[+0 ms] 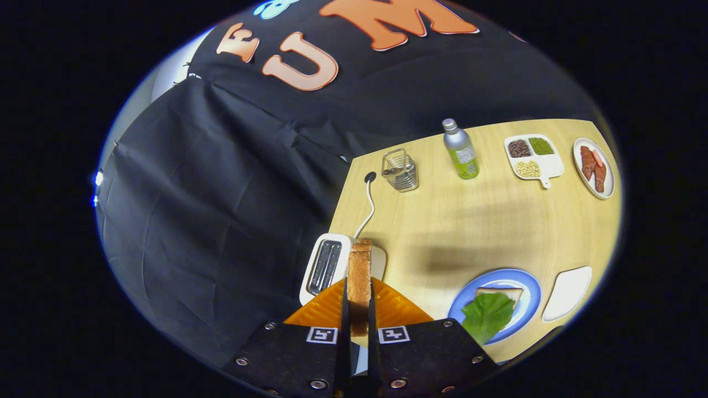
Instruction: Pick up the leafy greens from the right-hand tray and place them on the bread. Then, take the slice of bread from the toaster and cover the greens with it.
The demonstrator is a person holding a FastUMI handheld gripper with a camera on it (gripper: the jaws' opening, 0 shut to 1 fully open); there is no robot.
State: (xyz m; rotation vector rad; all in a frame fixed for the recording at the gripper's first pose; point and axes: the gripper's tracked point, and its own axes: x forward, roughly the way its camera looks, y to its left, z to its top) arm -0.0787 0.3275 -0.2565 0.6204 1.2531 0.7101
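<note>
The gripper [359, 309] is clamped on one toast slice [359, 282], held on edge above the toaster [332, 265], likely so it lifts clear of the slot. To the right, one blue plate [528, 284] carries one bread slice [506, 292] with one green leaf [487, 315] on it, awaiting its cover.

Bright, even overhead light on the table [498, 221]; soft broad shadow mid-table; sharp focus; strong fisheye bending at table edges.
</note>
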